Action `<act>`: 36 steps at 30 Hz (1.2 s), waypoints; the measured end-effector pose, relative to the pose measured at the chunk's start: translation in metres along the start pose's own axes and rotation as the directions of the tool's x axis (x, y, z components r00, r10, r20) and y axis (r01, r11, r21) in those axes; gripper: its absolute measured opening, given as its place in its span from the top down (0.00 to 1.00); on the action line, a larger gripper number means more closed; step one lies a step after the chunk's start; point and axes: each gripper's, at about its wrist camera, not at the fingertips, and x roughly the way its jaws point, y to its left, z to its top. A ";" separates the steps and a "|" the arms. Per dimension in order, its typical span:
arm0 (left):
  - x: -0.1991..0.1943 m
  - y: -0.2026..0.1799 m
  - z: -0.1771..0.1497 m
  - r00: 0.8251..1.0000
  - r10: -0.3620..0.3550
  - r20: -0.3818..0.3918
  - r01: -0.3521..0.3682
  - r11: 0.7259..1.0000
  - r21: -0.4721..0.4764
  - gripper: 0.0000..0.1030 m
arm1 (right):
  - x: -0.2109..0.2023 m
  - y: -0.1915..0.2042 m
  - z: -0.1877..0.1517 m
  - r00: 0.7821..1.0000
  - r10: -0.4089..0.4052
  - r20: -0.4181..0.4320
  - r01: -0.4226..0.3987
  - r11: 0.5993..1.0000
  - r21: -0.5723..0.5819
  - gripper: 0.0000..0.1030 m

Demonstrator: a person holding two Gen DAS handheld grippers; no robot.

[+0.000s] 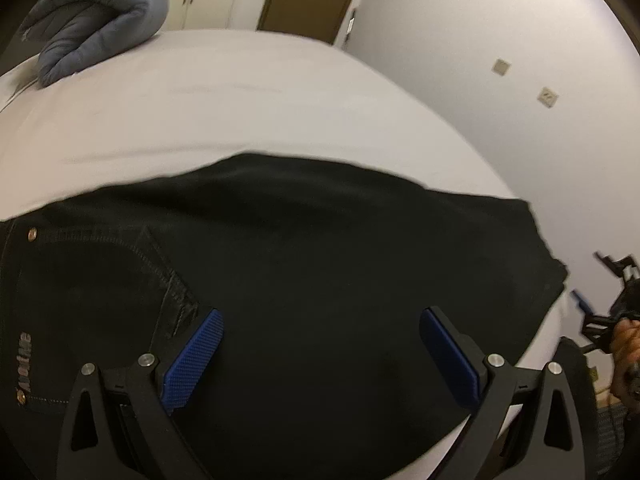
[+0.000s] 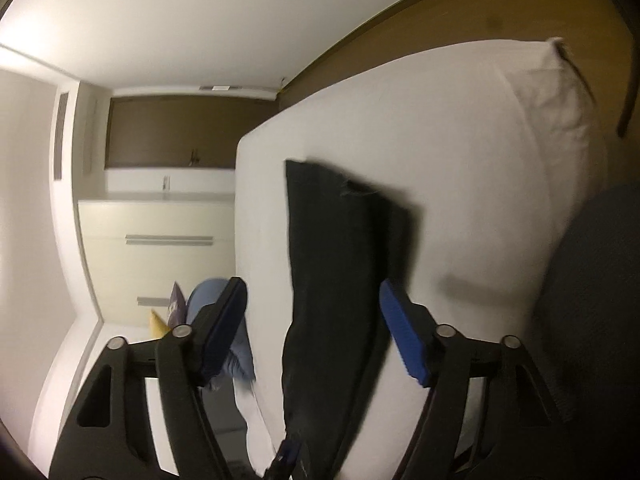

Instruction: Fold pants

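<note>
Both the left gripper [image 1: 320, 354] and the right gripper [image 2: 314, 330] have black linkage arms, silver pivot screws and blue ribbed pads [image 1: 194, 360]

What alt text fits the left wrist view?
Black pants lie spread on a white bed, with the open left gripper just above them. A blue blanket sits at the far corner.

The pants [image 1: 304, 248] are black denim with pale stitching, copper rivets and a small printed label near the waistband. They lie flat across the white bed [image 1: 240, 104], folded lengthwise, one leg on the other, the frayed hem end reaching the mattress edge.
</note>
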 end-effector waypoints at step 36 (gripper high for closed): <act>0.005 0.003 -0.007 0.997 0.021 -0.075 -0.022 1.000 -0.007 0.11 | 0.095 -0.016 -0.026 0.967 -0.191 -0.166 0.190 0.981 -0.023 0.98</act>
